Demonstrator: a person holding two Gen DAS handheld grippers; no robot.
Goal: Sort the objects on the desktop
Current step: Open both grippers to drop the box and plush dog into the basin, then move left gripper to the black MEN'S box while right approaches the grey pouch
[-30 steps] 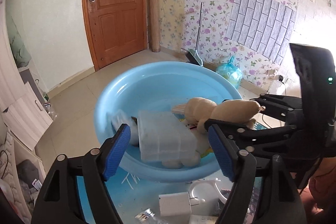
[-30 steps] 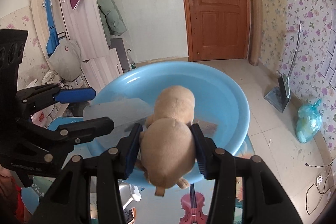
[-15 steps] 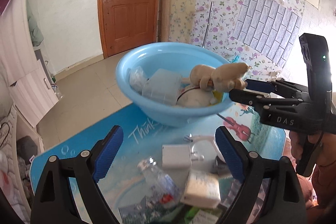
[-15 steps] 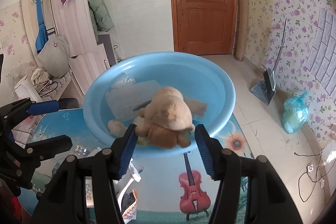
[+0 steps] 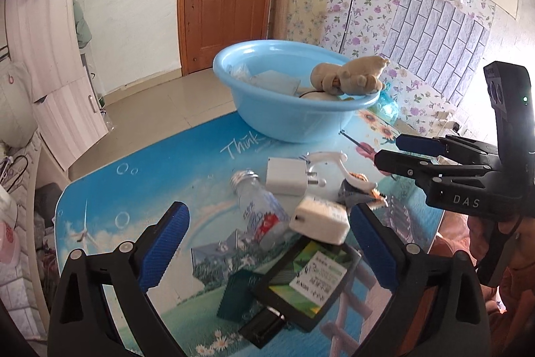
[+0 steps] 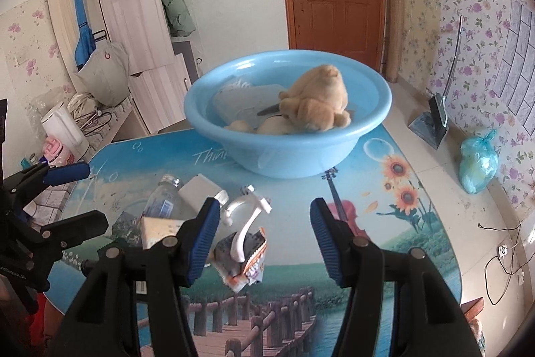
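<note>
In the left wrist view, your left tool [image 5: 267, 233] is spreading its jaws with nothing gripped, above the pictured desk [image 5: 160, 189] reading "Think"; "DAS" is showing on your right tool [image 5: 388, 153]. In the right wrist view, your right tool [image 6: 264, 236] is hanging released and empty, and the tan plush toy [image 6: 317, 102] is lying in the light-blue plastic basin [image 6: 301, 156].

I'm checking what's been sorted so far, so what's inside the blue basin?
The blue basin holds a tan plush toy on top, with a clear plastic box beside it. Pale rounded items and a dark strip show underneath; the rest is covered.
</note>
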